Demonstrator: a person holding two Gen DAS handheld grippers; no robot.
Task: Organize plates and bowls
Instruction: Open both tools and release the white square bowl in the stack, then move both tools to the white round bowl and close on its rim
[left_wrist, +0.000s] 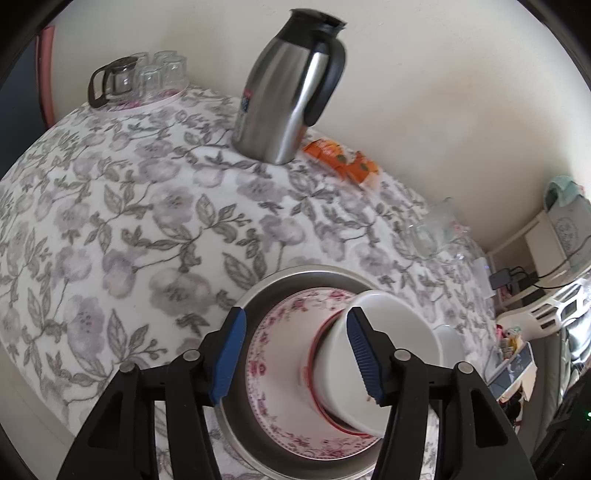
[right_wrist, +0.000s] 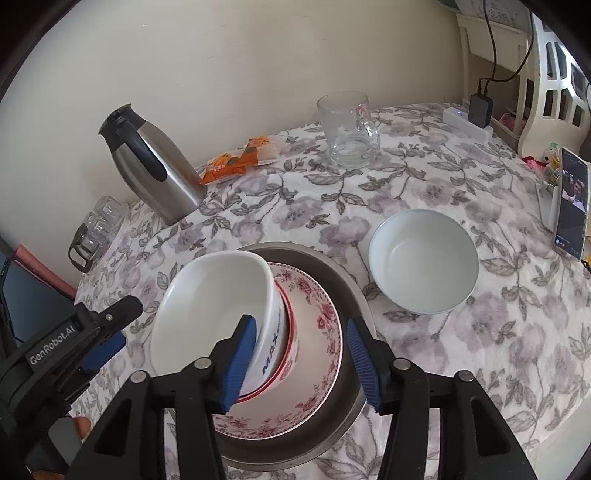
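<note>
We count two white bowls: one (right_wrist: 214, 317) tilted in a red-rimmed bowl (right_wrist: 290, 354) on one floral plate (right_wrist: 317, 328) in one metal pan (right_wrist: 347, 291), the other (right_wrist: 424, 262) at two o'clock on the tabletop (right_wrist: 480, 332). Both claws, left (left_wrist: 295, 354) and right (right_wrist: 301, 358), stand apart, gripping nothing. The red-rimmed bowl is mostly hidden.

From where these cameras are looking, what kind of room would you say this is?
Probably a home dining or living area. A table under a grey floral tablecloth carries a stainless steel thermal jug, a clear glass mug and stacked dishes, with a propped smartphone at its edge.
</note>
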